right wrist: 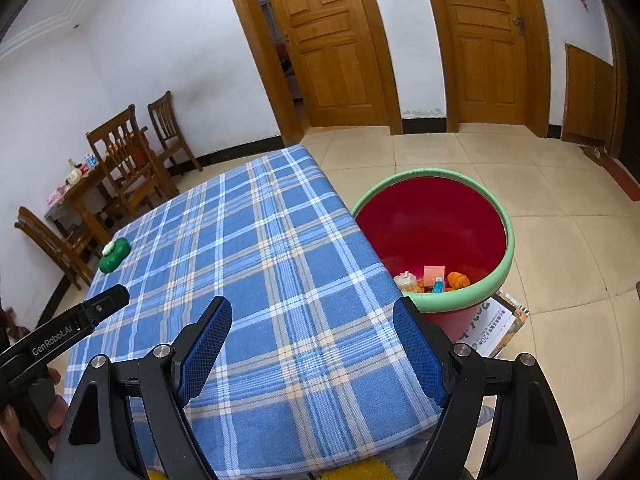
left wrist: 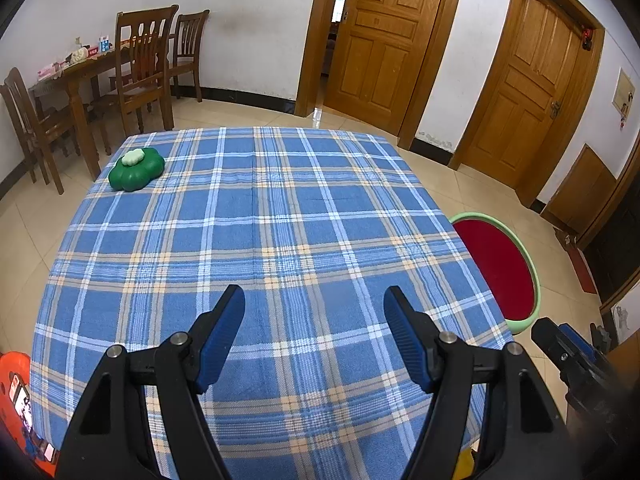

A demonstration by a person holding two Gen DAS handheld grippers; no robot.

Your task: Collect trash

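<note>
A table under a blue plaid cloth (left wrist: 256,240) (right wrist: 256,264) fills both views. My left gripper (left wrist: 314,294) hovers open above its near edge, nothing between the blue pads. My right gripper (right wrist: 312,306) is open too, over the table's near right corner, holding nothing. A red bin with a green rim (right wrist: 504,220) (left wrist: 532,264) stands on the floor right of the table; inside lie a pink packet (right wrist: 434,273), orange wrappers (right wrist: 458,279) and other scraps. A green flower-shaped object (left wrist: 136,169) (right wrist: 115,255) with a pale top sits at the far left corner.
A wooden dining table with chairs (left wrist: 140,68) stands at the back left. Two wooden doors (left wrist: 384,40) line the far wall. Printed paper (right wrist: 494,326) lies under the bin. A red object (left wrist: 16,392) is at the table's near left. The other gripper's tip (right wrist: 108,300) shows at left.
</note>
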